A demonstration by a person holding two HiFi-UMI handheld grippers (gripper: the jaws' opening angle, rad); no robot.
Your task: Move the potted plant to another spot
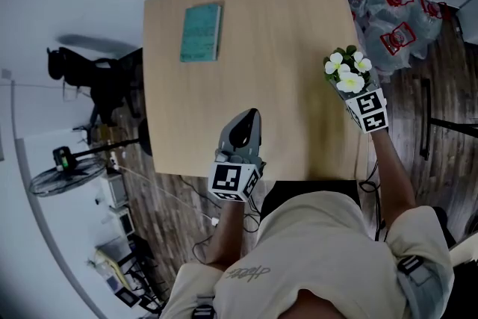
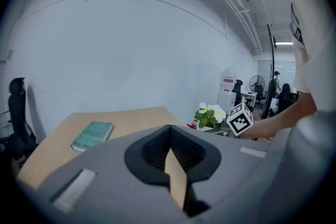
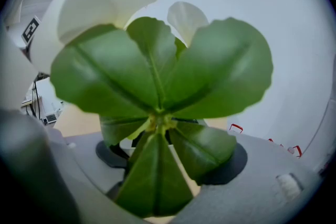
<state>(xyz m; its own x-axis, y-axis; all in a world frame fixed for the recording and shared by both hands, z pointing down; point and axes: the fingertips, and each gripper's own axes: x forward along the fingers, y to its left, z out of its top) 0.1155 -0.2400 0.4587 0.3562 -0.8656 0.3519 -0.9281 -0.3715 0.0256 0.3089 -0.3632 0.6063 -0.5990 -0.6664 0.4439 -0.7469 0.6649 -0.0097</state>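
The potted plant (image 1: 347,72), with white flowers and green leaves, hangs at the right edge of the wooden table (image 1: 284,11). My right gripper (image 1: 349,90) is shut on it from the near side. In the right gripper view the plant's leaves (image 3: 157,97) fill the picture and hide the pot between the jaws. The left gripper view has the plant (image 2: 211,115) at the far right, beside the right gripper's marker cube (image 2: 239,119). My left gripper (image 1: 251,116) hovers over the table's near edge, shut and empty, with its tips (image 2: 169,128) meeting.
A teal book (image 1: 202,32) lies on the far left part of the table. A wrapped pack of red-capped bottles (image 1: 392,26) sits on the floor to the right. An office chair (image 1: 97,78) and a floor fan (image 1: 67,172) stand to the left.
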